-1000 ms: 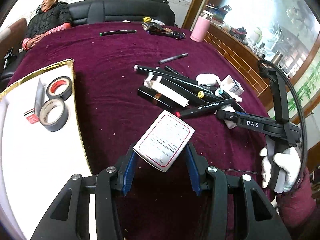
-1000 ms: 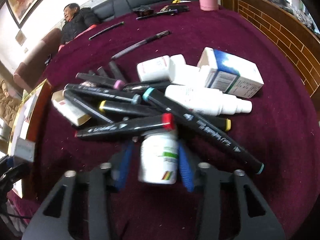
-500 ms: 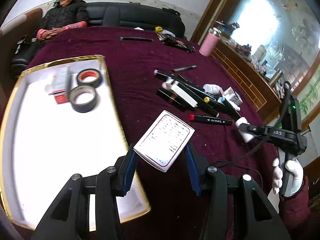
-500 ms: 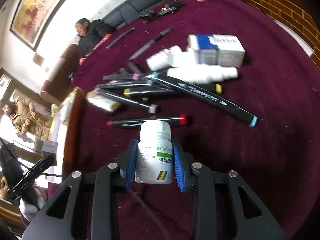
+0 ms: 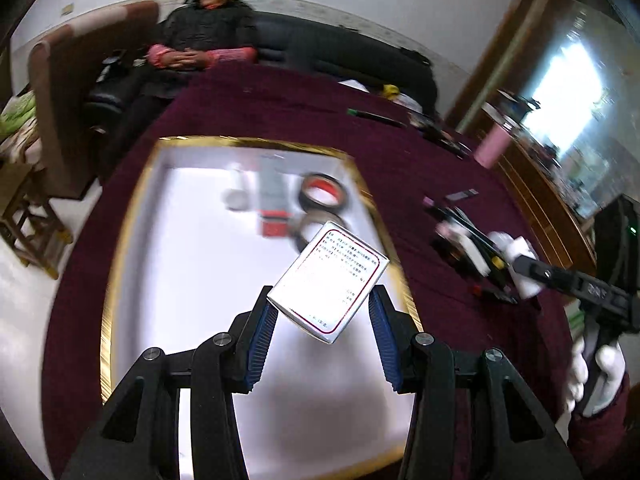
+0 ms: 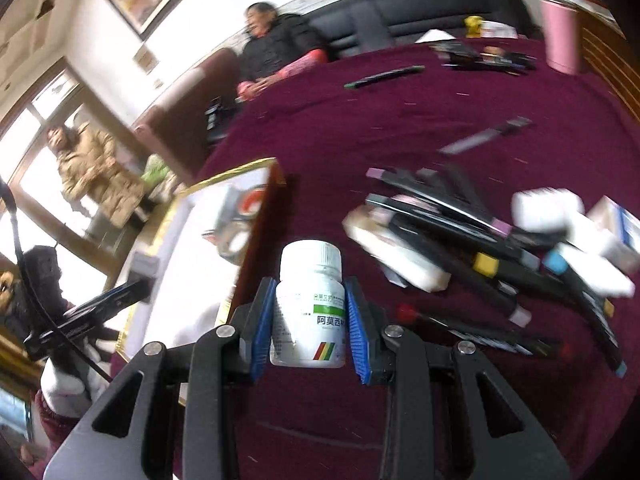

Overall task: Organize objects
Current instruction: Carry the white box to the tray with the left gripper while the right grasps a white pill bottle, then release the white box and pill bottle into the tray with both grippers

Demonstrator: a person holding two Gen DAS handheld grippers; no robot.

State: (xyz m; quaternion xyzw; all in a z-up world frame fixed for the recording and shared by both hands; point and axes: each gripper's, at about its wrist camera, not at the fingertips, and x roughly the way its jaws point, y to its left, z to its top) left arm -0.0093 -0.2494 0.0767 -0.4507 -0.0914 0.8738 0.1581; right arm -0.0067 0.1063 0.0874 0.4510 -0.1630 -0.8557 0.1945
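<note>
My left gripper [image 5: 322, 316] is shut on a flat white box with a red border [image 5: 328, 280], held above the white tray with a gold rim [image 5: 132, 208]. The tray holds two tape rolls [image 5: 322, 196] and a grey-and-red box [image 5: 274, 196]. My right gripper [image 6: 310, 312] is shut on a white pill bottle with a green label [image 6: 310, 304], held upright above the maroon tablecloth [image 6: 360, 128], right of the tray [image 6: 224, 178]. A pile of black markers [image 6: 460, 236], white bottles and boxes lies to its right. The right gripper also shows in the left wrist view [image 5: 520, 266].
A pink tumbler [image 6: 560, 40] and a heap of small items [image 6: 480, 58] stand at the table's far edge. A single marker [image 6: 384, 76] lies far back. A seated person [image 5: 208, 40] is on the sofa behind the table; another person [image 6: 96, 168] stands at left.
Both grippers have swung left toward the tray with their loads. The left gripper now holds the box over the tray. The right gripper has lifted the bottle away from the marker pile.
</note>
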